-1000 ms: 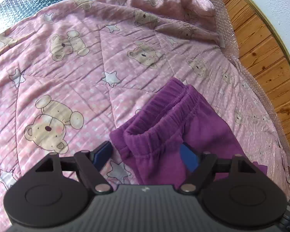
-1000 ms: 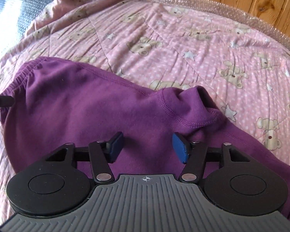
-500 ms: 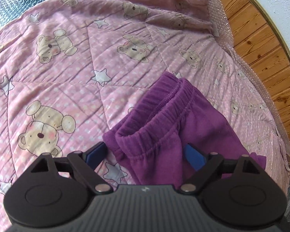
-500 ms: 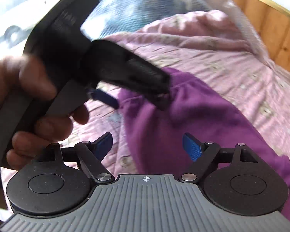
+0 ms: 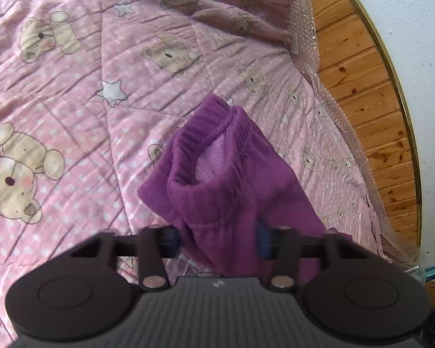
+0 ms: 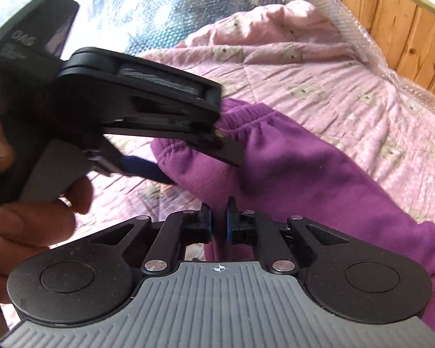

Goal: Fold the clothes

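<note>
While your left gripper (image 5: 219, 237) and right gripper (image 6: 216, 227) clamped the purple trousers (image 5: 226, 185) — jaws just closing — the bear-print quilt (image 5: 72, 92) lay against wood panelling (image 5: 359, 87).

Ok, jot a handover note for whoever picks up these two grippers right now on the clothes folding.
Left gripper: jaws have just been closing, pads pressing bunched fabric below the waistband of the purple trousers.
Right gripper: jaws have just been closing too, nearly shut on a thin edge of the same trousers.
Trousers lie rumpled on the pink quilt.
Done: both grips taken.
Left: no tidy fold made yet.
</note>
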Demonstrator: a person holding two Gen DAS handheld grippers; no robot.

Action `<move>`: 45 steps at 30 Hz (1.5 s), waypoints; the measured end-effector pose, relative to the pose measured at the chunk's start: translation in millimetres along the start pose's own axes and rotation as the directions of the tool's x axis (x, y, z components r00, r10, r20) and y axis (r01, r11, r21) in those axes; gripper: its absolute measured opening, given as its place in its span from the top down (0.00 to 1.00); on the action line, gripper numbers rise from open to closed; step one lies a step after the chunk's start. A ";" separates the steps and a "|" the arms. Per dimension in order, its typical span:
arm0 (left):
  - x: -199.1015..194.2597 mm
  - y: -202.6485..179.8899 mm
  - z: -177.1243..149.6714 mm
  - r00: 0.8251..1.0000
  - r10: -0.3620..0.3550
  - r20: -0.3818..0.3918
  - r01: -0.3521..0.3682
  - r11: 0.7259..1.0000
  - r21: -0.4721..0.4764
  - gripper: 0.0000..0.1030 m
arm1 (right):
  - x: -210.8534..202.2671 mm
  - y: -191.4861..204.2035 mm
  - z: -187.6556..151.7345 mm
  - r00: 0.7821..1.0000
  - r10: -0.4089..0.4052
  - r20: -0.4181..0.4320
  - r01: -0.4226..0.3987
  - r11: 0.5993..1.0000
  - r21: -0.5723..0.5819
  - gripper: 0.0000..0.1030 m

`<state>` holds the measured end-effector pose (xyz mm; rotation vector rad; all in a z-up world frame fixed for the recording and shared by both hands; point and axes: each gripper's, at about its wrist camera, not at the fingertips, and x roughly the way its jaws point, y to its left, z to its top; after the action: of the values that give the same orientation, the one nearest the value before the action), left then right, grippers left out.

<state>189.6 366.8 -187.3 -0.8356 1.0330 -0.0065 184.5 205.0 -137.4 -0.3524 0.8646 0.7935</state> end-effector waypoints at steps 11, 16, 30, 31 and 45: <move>-4.3 -9.5 -10.6 0.995 0.073 0.064 -0.078 0.993 0.087 0.90 | -43.2 -155.5 -30.5 0.963 -0.270 -0.017 0.245 0.841 0.483 0.82; -9.4 -19.0 -14.4 0.991 0.105 0.085 -0.117 0.982 0.151 0.90 | -8.2 -205.4 -35.4 0.957 -0.247 -0.149 0.289 0.833 0.472 0.98; -14.3 -38.1 -22.3 0.966 0.168 0.195 -0.215 0.944 0.252 0.91 | -11.0 -122.9 -4.4 0.999 -0.049 -0.016 0.051 0.917 0.395 0.80; -16.8 -52.3 -27.7 0.956 0.185 0.230 -0.254 0.912 0.321 0.92 | 7.6 -117.6 -10.6 0.997 0.005 -0.079 0.026 0.919 0.394 0.70; 30.3 -175.2 -212.9 0.967 0.062 0.248 -0.252 0.068 0.965 0.85 | -45.7 -212.8 -182.4 0.915 0.109 0.388 -0.403 0.230 0.886 0.20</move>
<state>109.1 103.5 -153.7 0.6285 0.6970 -0.4459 226.2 -63.4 -220.5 1.0469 1.0245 0.4447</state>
